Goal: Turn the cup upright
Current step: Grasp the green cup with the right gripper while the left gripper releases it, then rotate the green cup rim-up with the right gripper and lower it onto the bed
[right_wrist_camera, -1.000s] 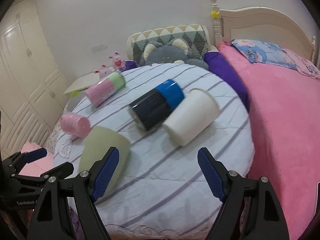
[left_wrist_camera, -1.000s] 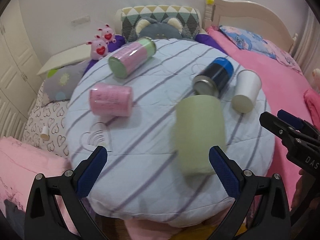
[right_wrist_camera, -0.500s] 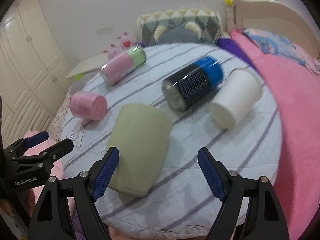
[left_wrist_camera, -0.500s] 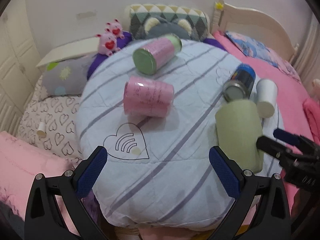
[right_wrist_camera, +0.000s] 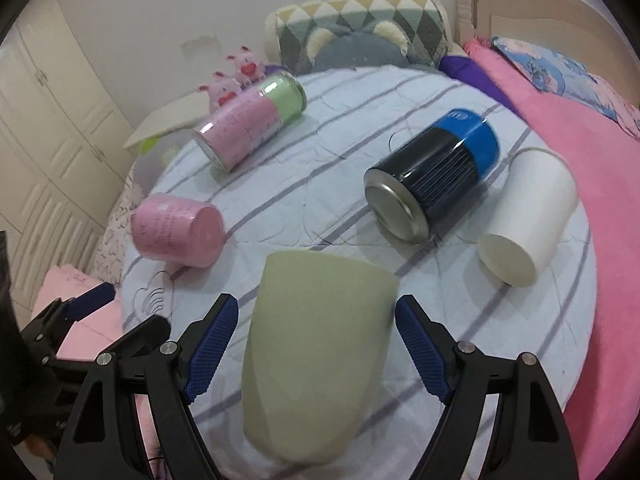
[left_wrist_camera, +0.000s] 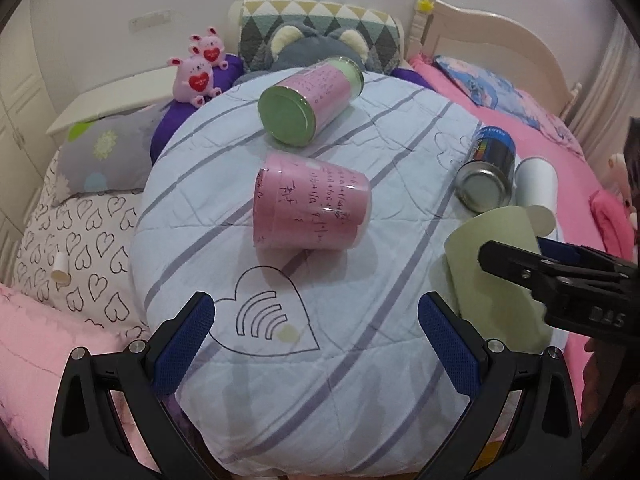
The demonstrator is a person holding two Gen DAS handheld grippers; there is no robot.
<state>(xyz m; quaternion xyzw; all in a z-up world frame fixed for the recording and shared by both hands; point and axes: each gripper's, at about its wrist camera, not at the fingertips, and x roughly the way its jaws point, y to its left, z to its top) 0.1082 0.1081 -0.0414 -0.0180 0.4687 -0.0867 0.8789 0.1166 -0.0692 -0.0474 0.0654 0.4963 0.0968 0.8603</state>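
We are in a bedroom at home. We see a bed with a pink blanket (right_wrist_camera: 592, 168) and a cream headboard (left_wrist_camera: 492, 40). Pillows (left_wrist_camera: 316, 20) lie by the wall. Two pink toy pigs (left_wrist_camera: 198, 70) sit near them. White closet doors (right_wrist_camera: 44, 128) stand on the left side.

Matt green cup (right_wrist_camera: 316, 344) lies on quilted cloth cover (right_wrist_camera: 320, 208); the black-and-blue can (right_wrist_camera: 434, 184) shows a shiny metal end.
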